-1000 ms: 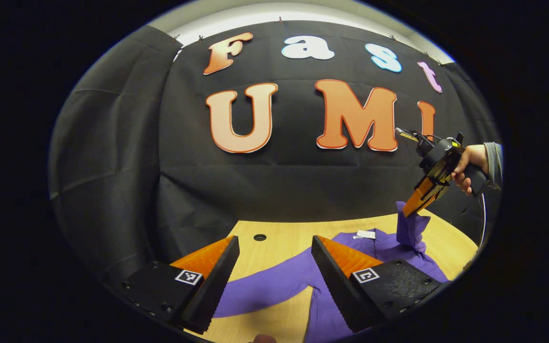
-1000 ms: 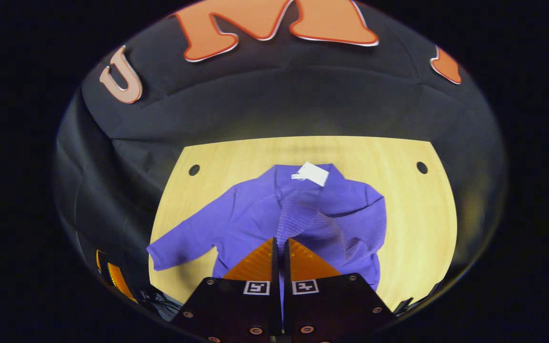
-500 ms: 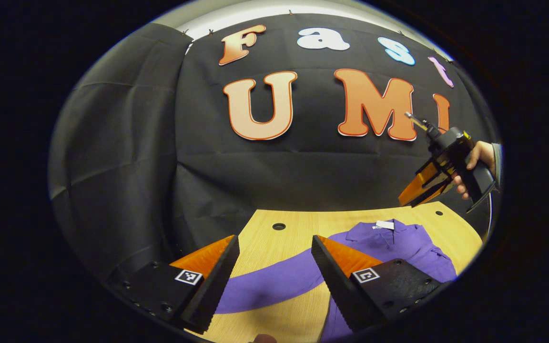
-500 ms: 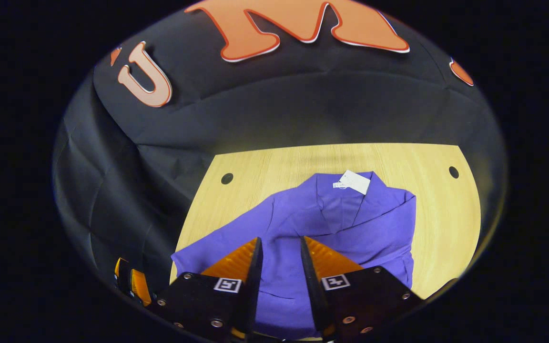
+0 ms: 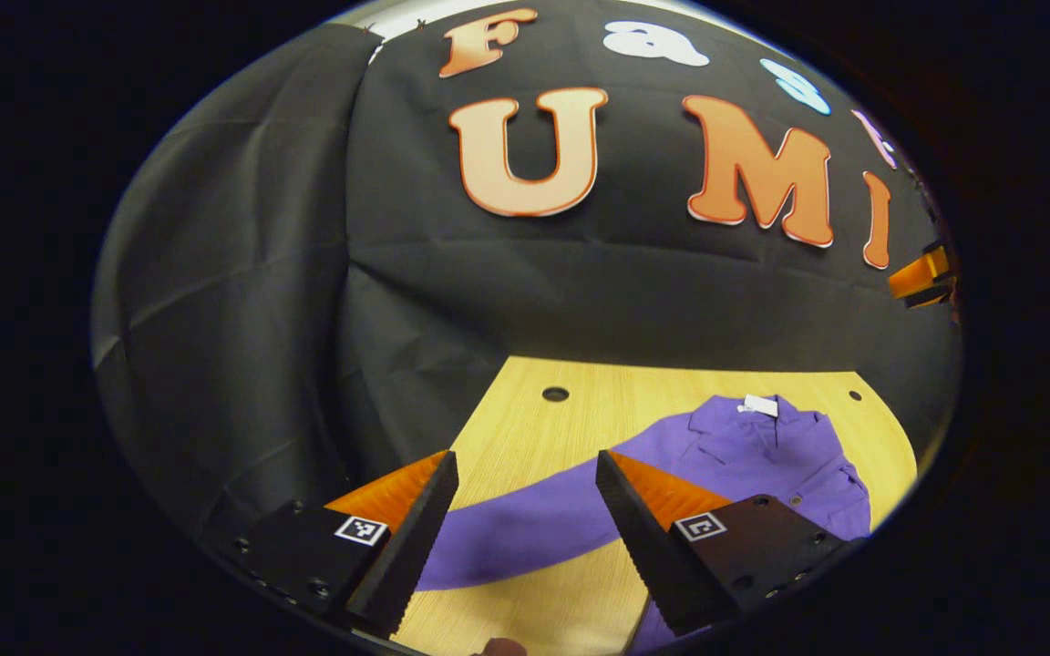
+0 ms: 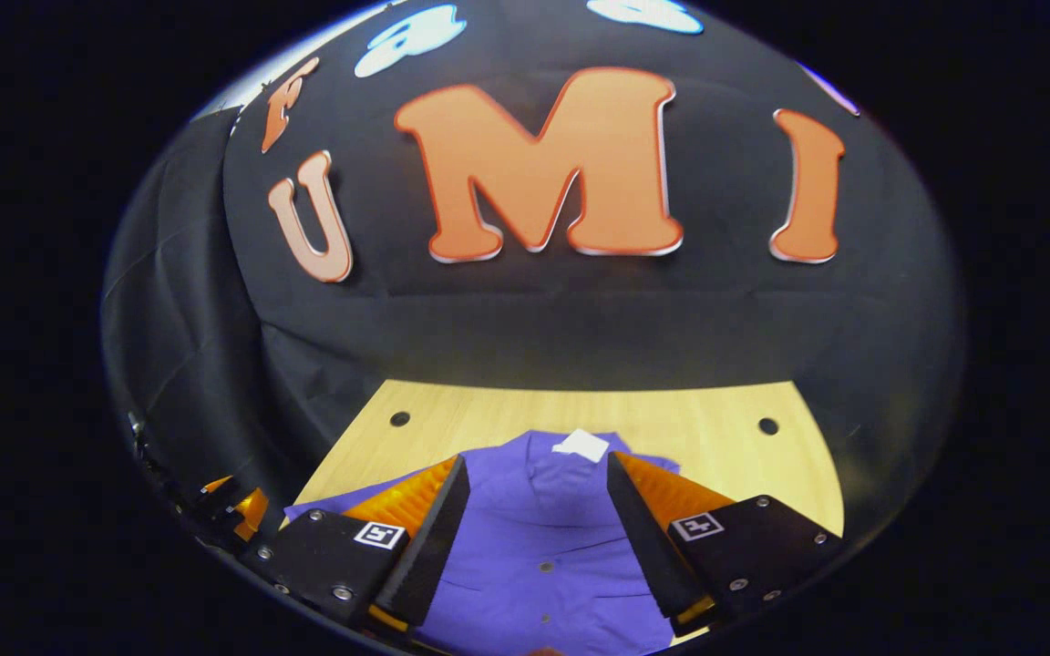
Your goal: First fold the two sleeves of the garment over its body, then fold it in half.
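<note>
A purple shirt (image 5: 753, 456) lies flat on the wooden table (image 5: 525, 410), a white tag (image 5: 760, 405) at its collar. One long sleeve (image 5: 525, 524) stretches out to the left and runs across the gap under my left gripper (image 5: 525, 465), which hovers open above it, holding nothing. The far side of the shirt looks folded in over the body. My right gripper (image 6: 536, 465) is open above the shirt's chest (image 6: 534, 556), just short of the tag (image 6: 581, 445). It also shows raised at the right edge of the left gripper view (image 5: 921, 278).
Small round holes (image 5: 555, 394) (image 6: 768, 425) mark the table's far corners. The black cloth wall stands close behind the table. Bare wood (image 6: 716, 437) lies to the right of the shirt. The left gripper (image 6: 233, 506) shows at the lower left of the right gripper view.
The right gripper opened and let go of the sleeve, which dropped onto the shirt's body; it then rose and pulled back. The left gripper stayed open over the outstretched sleeve, shifting a little.
</note>
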Demonstrator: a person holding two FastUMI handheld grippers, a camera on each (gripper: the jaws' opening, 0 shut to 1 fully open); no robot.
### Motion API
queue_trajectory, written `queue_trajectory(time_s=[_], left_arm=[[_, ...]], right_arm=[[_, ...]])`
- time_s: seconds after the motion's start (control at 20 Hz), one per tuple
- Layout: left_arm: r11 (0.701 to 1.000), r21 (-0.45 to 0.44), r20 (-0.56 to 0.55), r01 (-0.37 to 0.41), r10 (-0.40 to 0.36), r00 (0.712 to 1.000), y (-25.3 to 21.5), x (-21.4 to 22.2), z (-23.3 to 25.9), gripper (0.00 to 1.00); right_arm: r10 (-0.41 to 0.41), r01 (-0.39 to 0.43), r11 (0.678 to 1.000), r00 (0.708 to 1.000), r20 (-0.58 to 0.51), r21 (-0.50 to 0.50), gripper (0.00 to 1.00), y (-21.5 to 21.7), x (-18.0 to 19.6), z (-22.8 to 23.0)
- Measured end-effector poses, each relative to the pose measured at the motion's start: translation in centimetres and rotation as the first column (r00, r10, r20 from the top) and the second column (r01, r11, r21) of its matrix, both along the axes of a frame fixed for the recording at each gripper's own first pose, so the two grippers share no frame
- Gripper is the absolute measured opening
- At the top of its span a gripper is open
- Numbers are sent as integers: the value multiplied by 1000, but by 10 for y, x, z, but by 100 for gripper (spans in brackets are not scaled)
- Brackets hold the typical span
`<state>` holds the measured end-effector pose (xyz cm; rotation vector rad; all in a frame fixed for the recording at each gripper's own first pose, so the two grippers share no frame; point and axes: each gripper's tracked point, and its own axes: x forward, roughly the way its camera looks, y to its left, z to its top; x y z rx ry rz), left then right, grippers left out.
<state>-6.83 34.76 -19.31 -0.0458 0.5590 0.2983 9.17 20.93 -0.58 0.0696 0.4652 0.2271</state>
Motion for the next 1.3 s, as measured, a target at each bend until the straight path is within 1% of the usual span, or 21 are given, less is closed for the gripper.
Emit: queue_trajectory(time_s=[0.1, 0.2, 0.25, 0.3, 0.45, 0.5, 0.55, 0.7, 0.75, 0.8, 0.85, 0.95, 1.0, 1.05, 1.2, 1.3], left_arm=[[999, -35, -55, -1, -1, 999, 8, 2, -17, 99], [999, -49, -100, 12, -17, 995, 15, 4, -31, 99], [998, -55, -125, 19, -26, 992, 19, 4, -37, 99], [998, -66, -151, 22, -32, 988, 23, 5, -45, 99], [994, -110, -238, 5, -31, 971, 35, 3, -70, 99], [993, -117, -272, -7, -25, 962, 40, 1, -78, 99], [992, -122, -307, -20, -19, 951, 48, -5, -86, 99], [989, -138, -407, -60, -2, 913, 62, -15, -108, 99], [986, -141, -452, -88, 15, 892, 65, -20, -116, 99], [982, -149, -478, -114, 29, 878, 67, -22, -126, 99], [977, -154, -520, -144, 44, 853, 68, -28, -137, 99], [967, -167, -569, -192, 65, 820, 68, -38, -158, 99], [962, -183, -586, -203, 60, 808, 67, -38, -166, 99], [955, -192, -612, -225, 62, 788, 68, -42, -170, 99], [943, -213, -654, -257, 58, 754, 70, -40, -187, 100], [935, -215, -686, -283, 61, 725, 73, -41, -203, 99]], right_arm=[[-62, 63, 998, 997, 47, -10, 95, -30, -14, 21], [-124, 127, 992, 988, 95, -20, 95, -60, -30, 38], [-153, 157, 987, 981, 117, -23, 100, -74, -38, 47], [-178, 183, 983, 974, 136, -22, 95, -84, -46, 55], [-237, 244, 970, 951, 199, -13, 94, -108, -64, 77], [-243, 252, 968, 944, 223, -11, 94, -111, -68, 83], [-253, 263, 965, 936, 244, -7, 94, -116, -72, 88], [-239, 248, 969, 928, 285, 6, 94, -114, -74, 94], [-242, 253, 968, 926, 290, 2, 94, -116, -76, 95], [-229, 241, 971, 924, 306, -2, 94, -115, -78, 100], [-223, 237, 972, 922, 318, -5, 94, -115, -81, 104], [-204, 216, 976, 917, 342, 3, 94, -117, -87, 114], [-203, 212, 977, 916, 346, 12, 94, -118, -87, 116], [-202, 209, 978, 917, 345, 17, 94, -119, -87, 116], [-191, 204, 979, 918, 348, 1, 94, -123, -89, 113], [-182, 198, 980, 923, 339, -13, 94, -127, -92, 109]])
